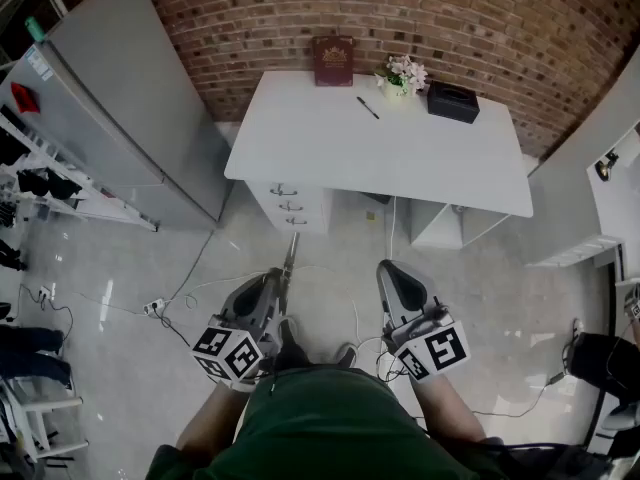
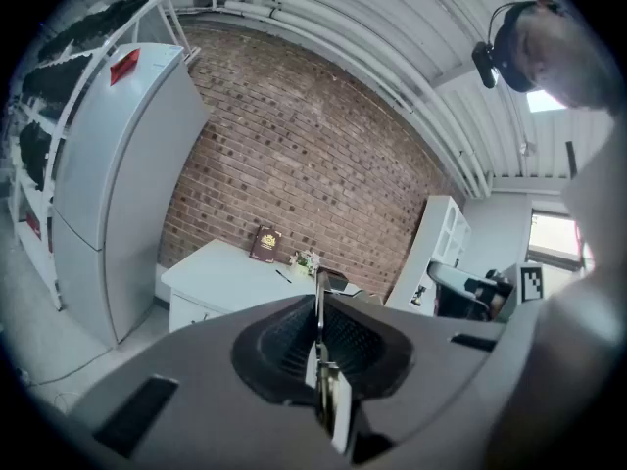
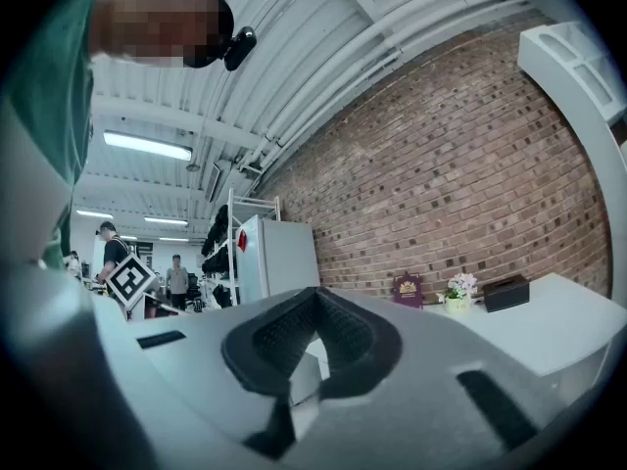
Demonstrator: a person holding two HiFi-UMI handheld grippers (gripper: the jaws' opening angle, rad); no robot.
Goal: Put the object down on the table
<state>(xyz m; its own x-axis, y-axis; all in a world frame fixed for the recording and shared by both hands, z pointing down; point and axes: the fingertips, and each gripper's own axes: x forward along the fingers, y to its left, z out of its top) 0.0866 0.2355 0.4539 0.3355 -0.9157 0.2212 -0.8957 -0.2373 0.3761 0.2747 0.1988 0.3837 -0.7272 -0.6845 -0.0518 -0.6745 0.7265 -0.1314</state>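
Observation:
My left gripper [image 1: 274, 278] is shut on a thin flat metal strip [image 1: 289, 263] that sticks out forward past its tips, over the floor. In the left gripper view the strip [image 2: 319, 284] stands edge-on between the closed pads of the left gripper [image 2: 320, 313]. Beside it, my right gripper [image 1: 389, 267] is shut with nothing in it; in its own view the right gripper [image 3: 315, 295] holds nothing between its dark pads. The white table [image 1: 330, 153] stands well ahead of both grippers, against the brick wall.
On the table's far edge are a dark red book [image 1: 333, 60], a small flower pot [image 1: 403, 75], a black box [image 1: 452, 100] and a pen [image 1: 368, 108]. Drawers [image 1: 289, 206] sit under it. A grey fridge [image 1: 120, 108] stands left, white shelving [image 1: 615, 193] right. Cables [image 1: 160, 308] cross the floor.

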